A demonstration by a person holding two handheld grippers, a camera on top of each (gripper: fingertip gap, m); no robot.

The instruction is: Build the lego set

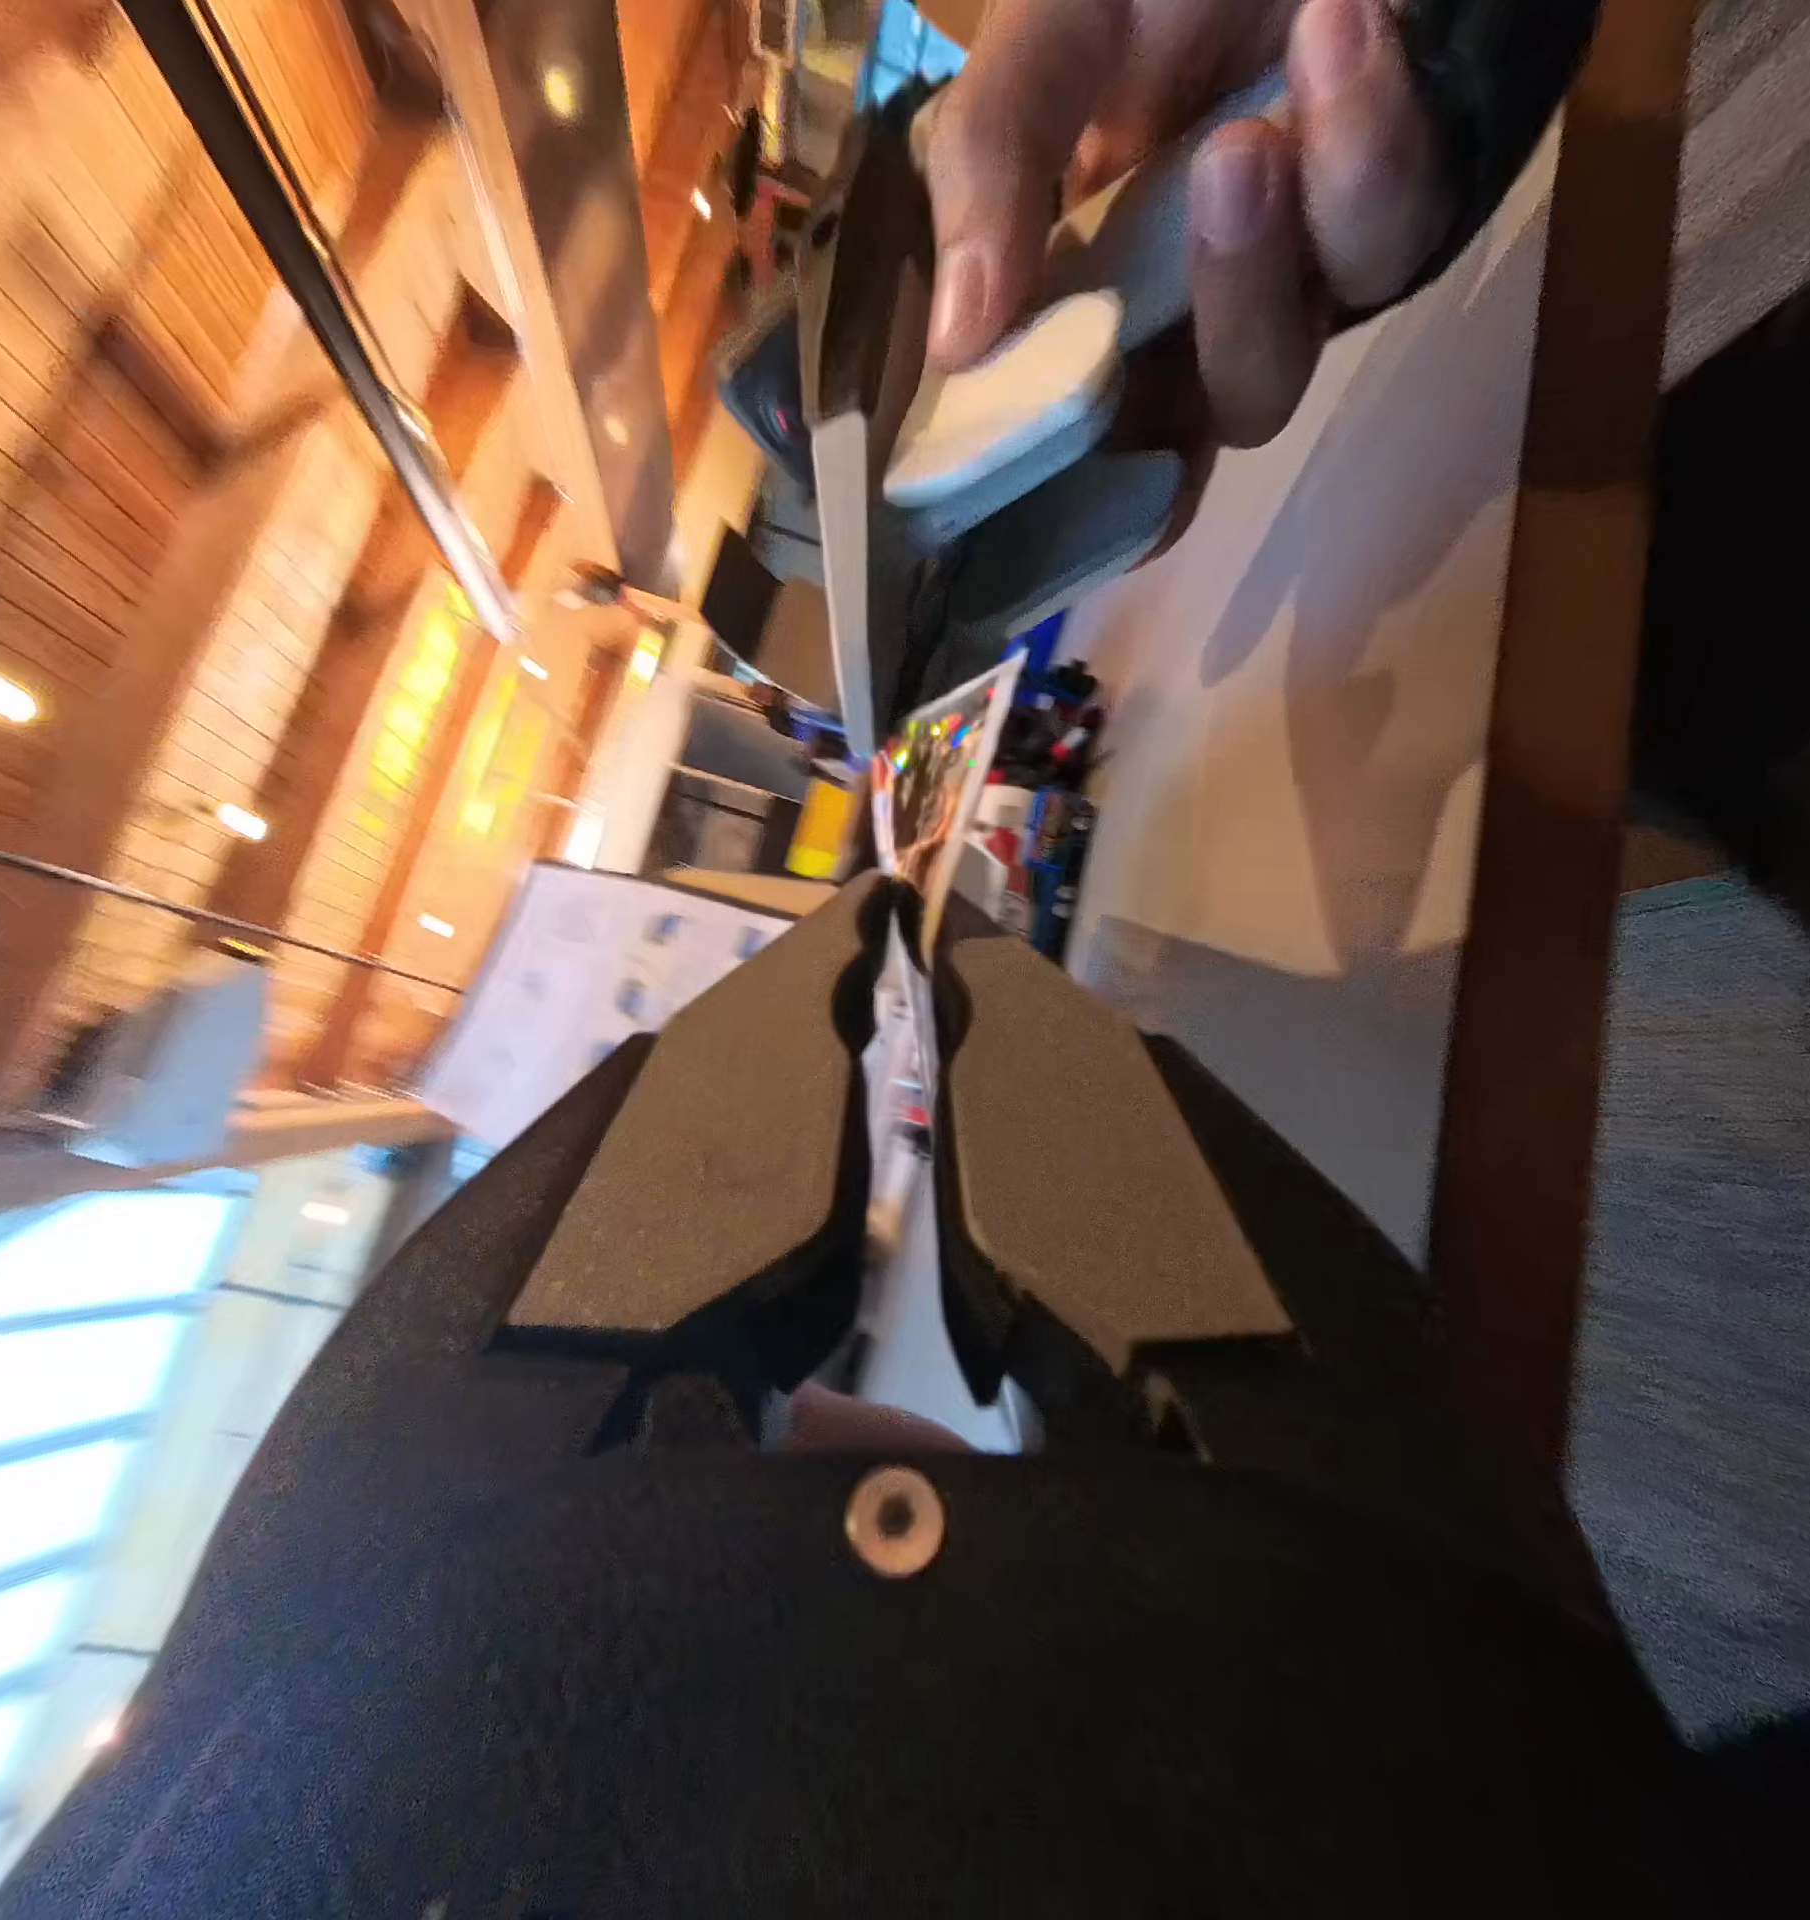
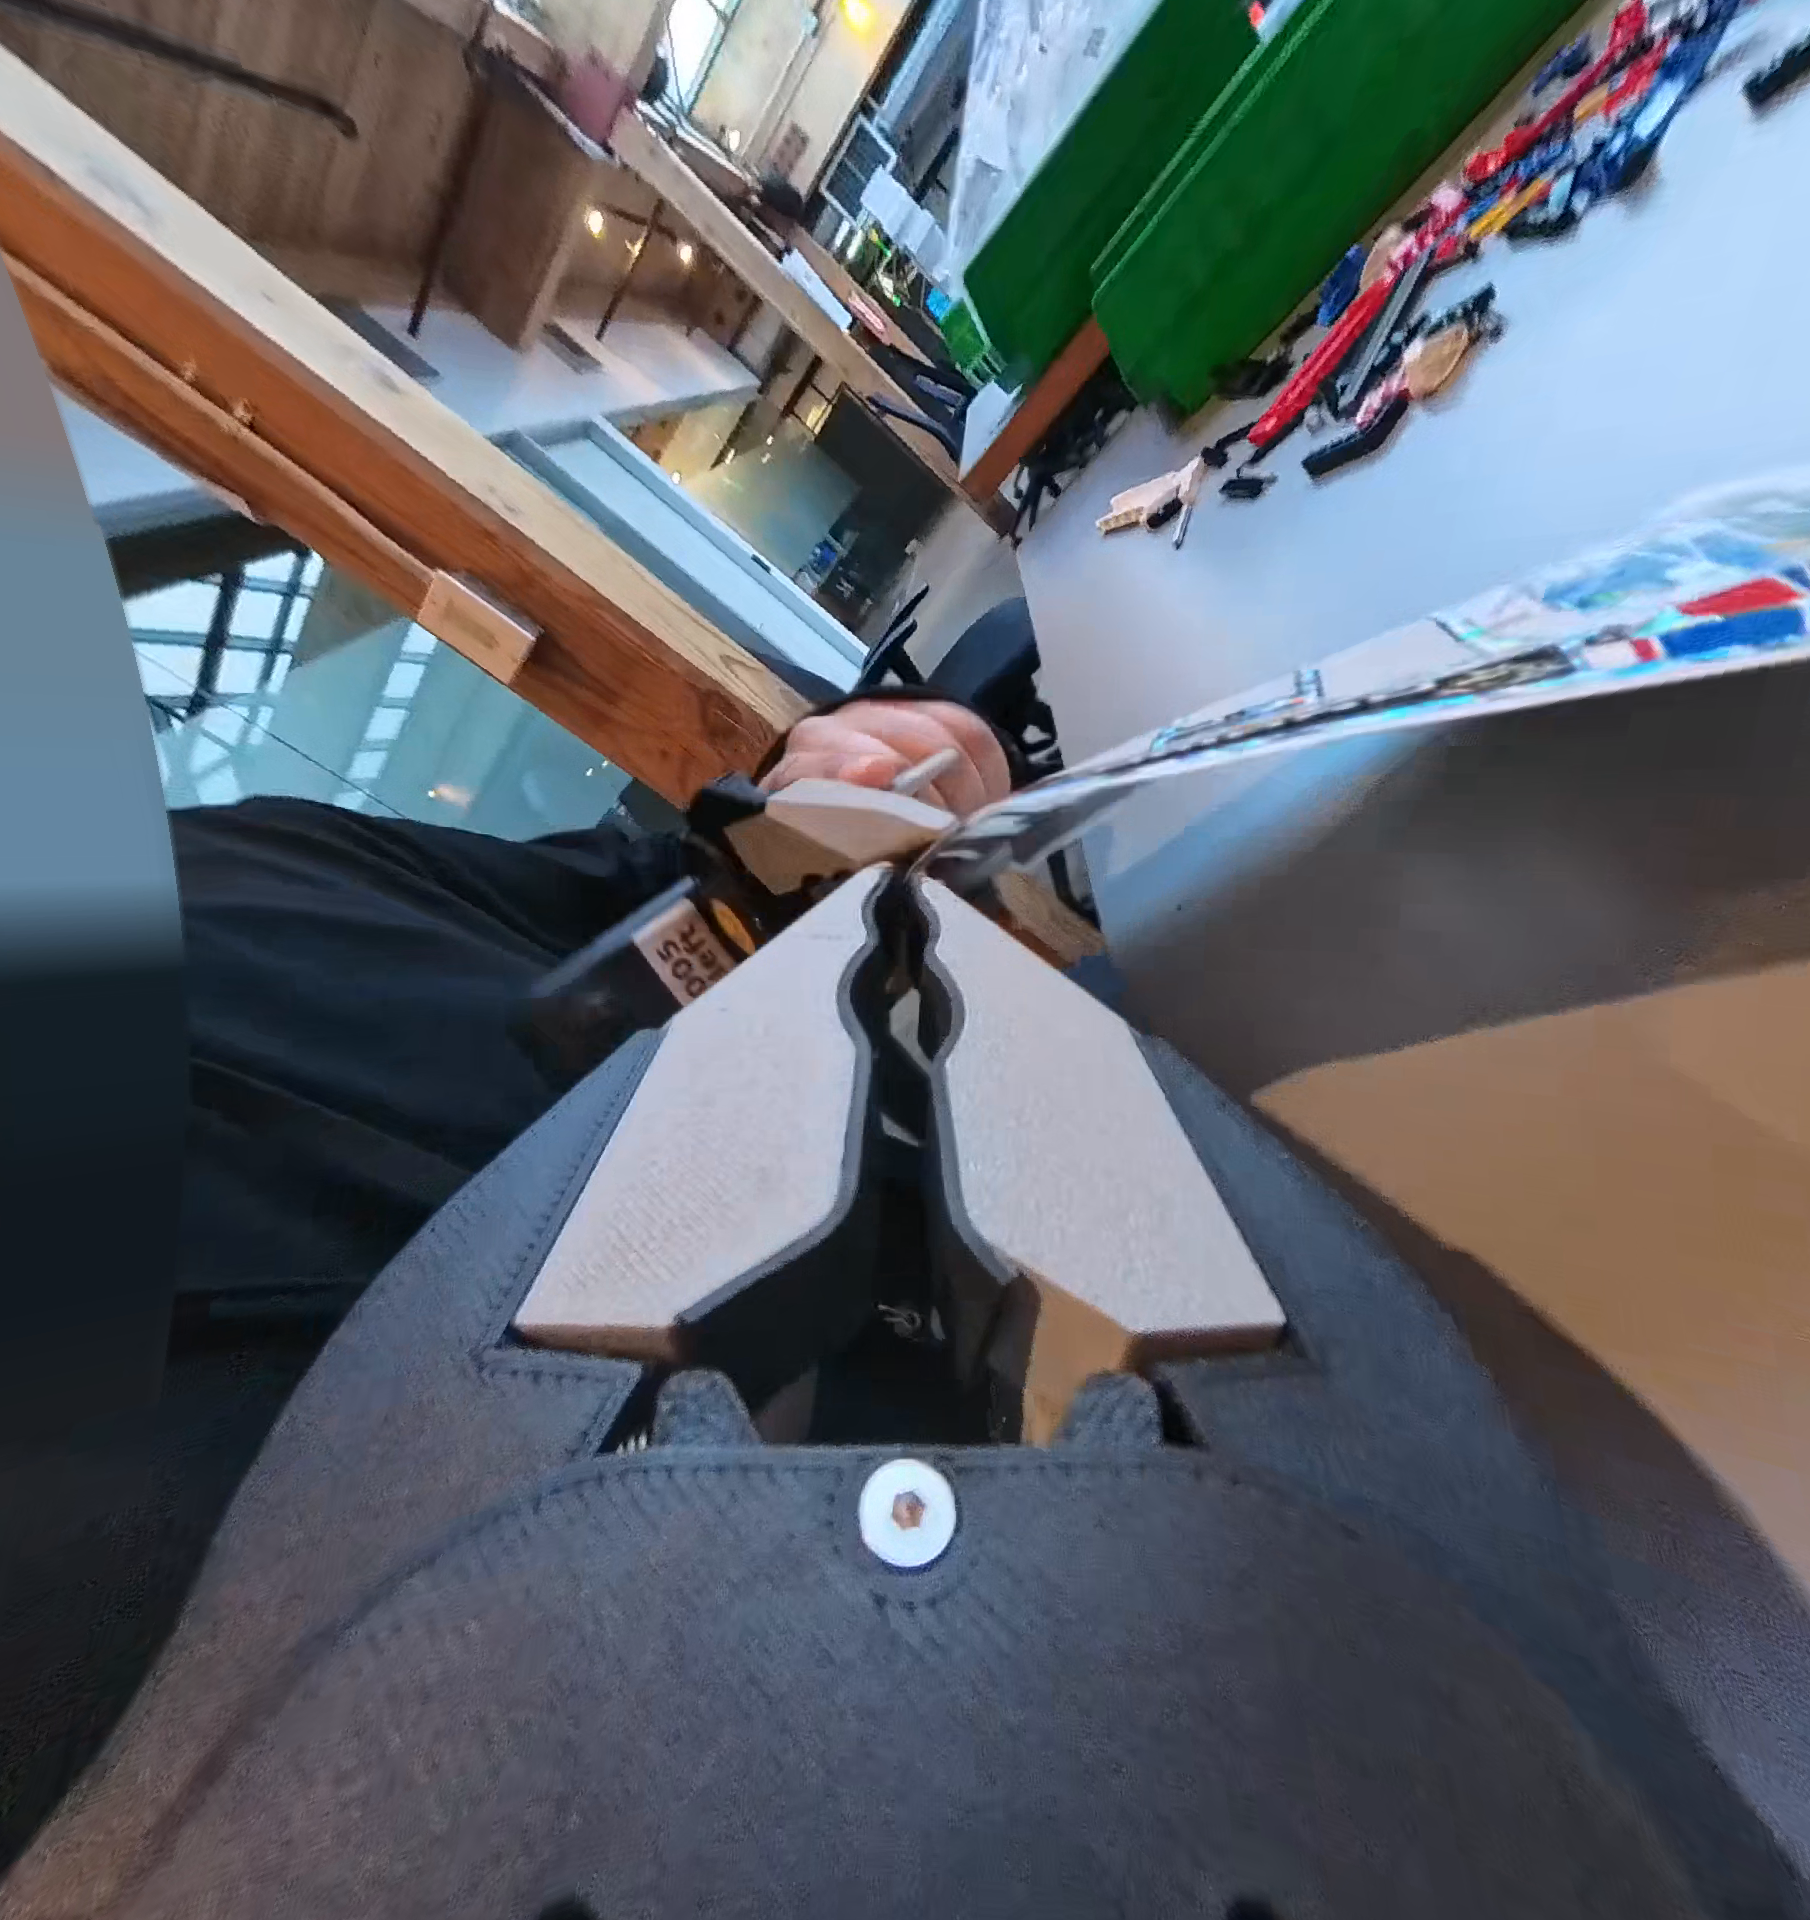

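Holding: both tongs are pinching the instruction booklet [image 1: 948, 790], probably to keep it open in the air for reading.
Left tongs [image 1: 896, 894]: closed down on the booklet's edge, pages running between the fingers.
Right tongs [image 2: 901, 883]: tips nearly together at the booklet [image 2: 1400, 665] corner; looks clamped on it, though it's blurry.
Lego pieces [image 2: 1483, 239]: lying loose on the bench [image 2: 1659, 395], well apart from both tongs, so no building is happening yet.
Green bins [image 2: 1244, 197]: sitting behind the pile.
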